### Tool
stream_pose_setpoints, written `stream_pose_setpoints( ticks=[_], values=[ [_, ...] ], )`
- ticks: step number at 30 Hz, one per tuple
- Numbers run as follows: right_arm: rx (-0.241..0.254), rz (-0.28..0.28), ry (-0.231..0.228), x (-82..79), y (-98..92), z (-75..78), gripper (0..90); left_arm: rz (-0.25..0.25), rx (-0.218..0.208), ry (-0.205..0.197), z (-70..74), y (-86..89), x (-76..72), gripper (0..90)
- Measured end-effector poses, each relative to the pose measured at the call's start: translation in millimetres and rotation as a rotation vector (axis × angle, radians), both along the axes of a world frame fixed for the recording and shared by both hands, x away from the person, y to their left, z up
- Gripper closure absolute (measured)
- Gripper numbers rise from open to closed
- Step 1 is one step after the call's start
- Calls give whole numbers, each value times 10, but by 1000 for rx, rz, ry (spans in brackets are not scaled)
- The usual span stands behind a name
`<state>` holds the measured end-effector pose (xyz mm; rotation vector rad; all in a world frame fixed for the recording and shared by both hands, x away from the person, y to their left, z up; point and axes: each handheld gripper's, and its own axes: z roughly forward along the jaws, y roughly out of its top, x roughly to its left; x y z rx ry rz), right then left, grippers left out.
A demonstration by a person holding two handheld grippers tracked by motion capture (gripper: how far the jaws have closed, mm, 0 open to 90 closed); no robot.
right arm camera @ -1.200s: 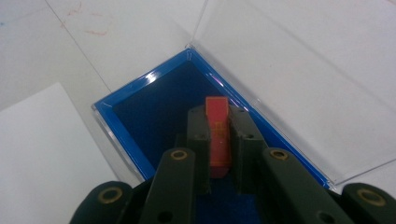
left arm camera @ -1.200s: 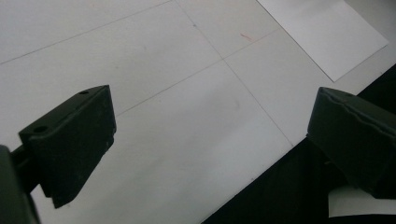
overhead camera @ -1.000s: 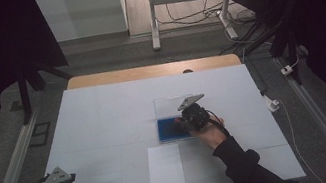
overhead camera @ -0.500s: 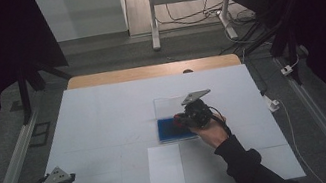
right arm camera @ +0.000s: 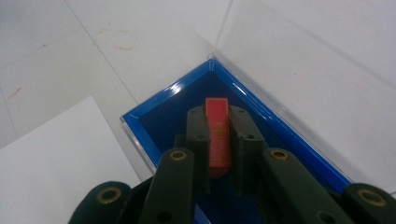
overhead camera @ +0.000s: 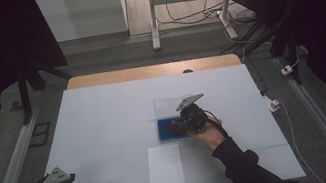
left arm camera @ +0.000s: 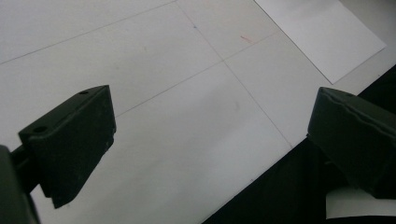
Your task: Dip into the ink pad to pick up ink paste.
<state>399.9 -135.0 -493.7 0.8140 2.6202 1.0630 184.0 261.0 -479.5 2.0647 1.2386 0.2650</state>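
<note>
Red piece point(right arm camera: 218, 149) is gripped between the jaws of the right gripper point(right arm camera: 219, 114). The jaws are closed on its two long sides, and its top end pokes out just past the jaw tips. Gold print is seen on it, but it is too small to be read.

The red piece is held inside the blue box point(right arm camera: 159, 100). The blue floor of the box is seen under the jaws and on both sides of them. The far corner of the box lies just ahead of the jaw tips. A clear lid point(right arm camera: 303, 60) is laid open beyond that corner. Whether the red piece rests on the box floor or is held a bit above it cannot be told.

Almost nothing has changed since a second ago. The right gripper is found at the same box as before, and the red piece is kept between its jaws. So the red piece has probably not been lifted out or let go yet, and this step seems to be only half done.

The jaws of the left gripper point(left arm camera: 212, 126) are held wide open, with nothing between them. Only the white tabletop point(overhead camera: 104, 117) is seen between and under them, close to its near edge. A white sheet of paper point(overhead camera: 165, 168) lies well ahead of those jaws.

Counted up: one red piece, one blue box, one clear lid, one sheet of paper and two grippers.
</note>
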Motion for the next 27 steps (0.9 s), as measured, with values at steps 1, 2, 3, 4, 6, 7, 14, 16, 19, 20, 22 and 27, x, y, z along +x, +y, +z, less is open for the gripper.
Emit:
stream_pose_setpoints(
  ticks=[1,2,3,4,6,7,14,16,19,20,22,27],
  values=[
    [-5,-2,2,-3,4,0,803,0,0,0,0,0,0,16],
    [-7,-5,5,-2,6,0,804,0,0,0,0,0,0,16],
    [-8,-7,10,1,6,0,804,0,1,1,-1,0,1,16],
    [-10,-6,11,3,4,-2,805,0,1,1,-1,0,1,16],
    [-12,-7,13,2,8,-4,806,0,3,2,-2,-2,1,16],
    [-14,-6,14,-2,14,-4,806,0,3,2,-2,-3,2,16],
    [-85,12,-49,-78,105,7,807,3,4,9,-4,-9,7,16],
    [-99,17,-60,-94,124,8,807,3,5,9,-4,-11,8,17],
    [-98,15,-58,-92,125,7,807,2,5,10,-4,-11,7,17],
    [-89,11,-52,-82,115,5,807,3,5,9,-4,-10,7,17],
    [-63,1,-30,-52,82,-1,807,3,4,9,-4,-8,6,16],
    [11,-20,33,17,-2,-24,807,3,5,7,-4,-9,5,17]
  ],
)
